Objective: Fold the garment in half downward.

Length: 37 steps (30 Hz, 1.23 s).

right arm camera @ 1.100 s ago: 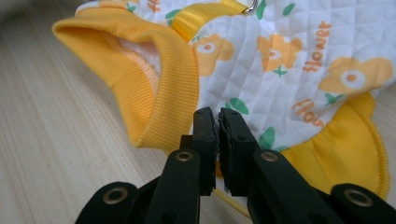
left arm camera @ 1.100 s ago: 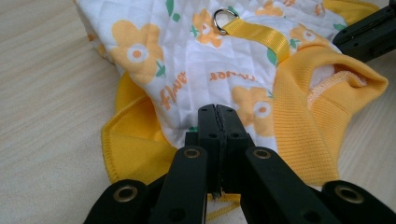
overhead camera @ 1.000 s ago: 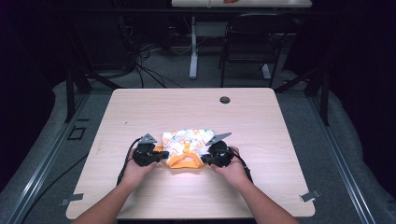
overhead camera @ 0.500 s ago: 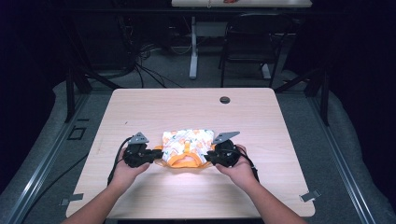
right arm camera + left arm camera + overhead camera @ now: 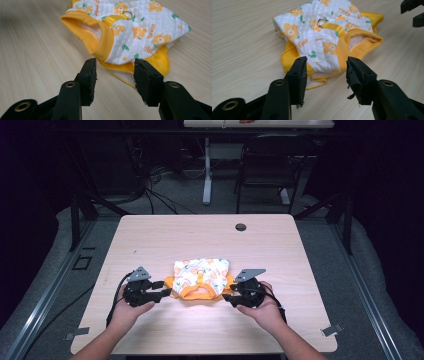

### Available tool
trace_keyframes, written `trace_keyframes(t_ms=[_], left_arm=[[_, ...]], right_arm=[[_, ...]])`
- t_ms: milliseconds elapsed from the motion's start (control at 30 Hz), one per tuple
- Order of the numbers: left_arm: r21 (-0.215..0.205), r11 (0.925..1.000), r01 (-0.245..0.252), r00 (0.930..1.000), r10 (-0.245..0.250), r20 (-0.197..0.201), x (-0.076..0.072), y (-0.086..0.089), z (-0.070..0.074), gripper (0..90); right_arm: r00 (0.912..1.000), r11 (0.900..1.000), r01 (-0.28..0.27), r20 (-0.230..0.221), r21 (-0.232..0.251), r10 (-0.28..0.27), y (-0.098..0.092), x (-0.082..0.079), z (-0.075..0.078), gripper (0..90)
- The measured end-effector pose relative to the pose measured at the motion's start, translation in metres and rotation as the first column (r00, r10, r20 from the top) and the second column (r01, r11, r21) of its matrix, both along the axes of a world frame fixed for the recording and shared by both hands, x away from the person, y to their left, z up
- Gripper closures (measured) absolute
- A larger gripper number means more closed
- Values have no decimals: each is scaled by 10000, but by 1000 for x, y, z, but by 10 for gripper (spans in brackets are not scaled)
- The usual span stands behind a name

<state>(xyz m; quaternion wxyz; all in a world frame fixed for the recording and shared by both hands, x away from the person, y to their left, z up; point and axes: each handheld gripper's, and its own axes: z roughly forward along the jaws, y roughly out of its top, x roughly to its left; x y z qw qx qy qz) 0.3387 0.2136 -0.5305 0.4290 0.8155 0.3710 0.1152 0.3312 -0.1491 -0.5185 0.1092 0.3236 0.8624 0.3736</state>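
1. My left tool (image 5: pixel 325 68) stands with its jaws wide apart and nothing between them; in the left gripper view they frame the near edge of the garment without touching it.
2. My right tool (image 5: pixel 114 68) is spread just as wide and is also empty, its jaws stopping just short of the yellow hem in the right gripper view.
3. From the high view, my left hand (image 5: pixel 131 306) holds the left tool at the garment's left side and my right hand (image 5: pixel 261 306) holds the right tool at its right side, both pointing inward toward it.
4. The small quilted garment (image 5: pixel 200 277) lies flat on the bench (image 5: pixel 200 235) between the two tools, a little nearer my edge than the middle.
5. It is white with orange flowers and green leaves, trimmed in yellow, and a yellow layer sticks out beneath the white one.
6. A yellow strap with a metal ring (image 5: pixel 322 22) sits on its upper face.
7. One yellow-banded opening (image 5: pixel 91 31) gapes open, showing a white lining.
8. A round grommet hole (image 5: pixel 240 227) sits near the bench's far edge, well apart from the garment.
9. Beyond the bench a dark chair (image 5: pixel 265 165) stands on the floor.
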Motion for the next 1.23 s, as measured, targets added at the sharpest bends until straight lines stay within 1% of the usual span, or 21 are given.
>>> trace_keyframes(t_ms=[33,100,167,233,300,400,433,500,567,633,700,800,900,967,1000,1067,1200,1233], left_arm=[[78,10000,0,10000,0,81,-2,2,0,492],[68,10000,-19,10000,19,65,-6,5,-1,491],[193,9998,-8,9999,6,104,-10,8,-3,487],[232,9997,0,9999,-3,123,-14,10,-5,487],[169,9999,-1,10000,0,98,-18,11,-7,487],[19,10000,-18,10000,18,28,-25,13,-13,487],[93,10000,13,10000,-14,36,-27,13,-15,488],[81,10000,13,10000,-14,62,-31,13,-19,488],[52,10000,30,10000,-30,0,-34,14,-24,488],[1,10000,-6,10000,6,-20,-37,14,-28,489],[-18,10000,-19,10000,19,-79,-39,14,-33,489],[195,9998,-6,10000,8,-87,-41,15,-40,489],[138,9999,-15,10000,16,-89,-42,16,-44,490],[202,9998,-22,9999,24,-120,-42,16,-45,490],[131,9999,-28,9999,30,-149,-42,16,-46,490],[137,9999,-25,10000,26,-90,-42,17,-47,492],[96,9999,-38,9999,39,-152,-43,16,-49,494],[160,9999,4,9999,-3,-108,-42,15,-49,495]], right_arm=[[10000,10000,71,40,28,-72,-1,-2,-1,522],[10000,10000,67,25,49,-68,-4,-6,-2,512],[9999,9999,113,95,-26,-113,-6,-10,-4,507],[9999,9999,82,90,-95,-81,-8,-13,-6,498],[9998,9999,103,146,-123,-101,-10,-16,-9,493],[9997,9997,225,133,-17,-225,-12,-21,-14,490],[9996,9997,240,141,-24,-240,-13,-22,-16,489],[9992,9994,346,221,42,-347,-14,-25,-19,489],[9989,9993,374,276,-12,-373,-15,-28,-20,488],[9984,9990,447,342,84,-450,-15,-31,-23,488],[9981,9990,436,434,116,-441,-16,-34,-25,489],[9979,9983,513,384,261,-523,-18,-39,-31,491],[9967,9972,670,446,330,-685,-19,-43,-37,490],[9960,9976,677,578,135,-684,-20,-45,-39,489],[9955,9979,647,683,65,-650,-20,-46,-40,489],[9949,9977,662,757,121,-669,-21,-48,-43,489],[9952,9970,727,644,270,-743,-22,-48,-48,487],[9951,9968,734,646,312,-753,-21,-48,-49,487]])
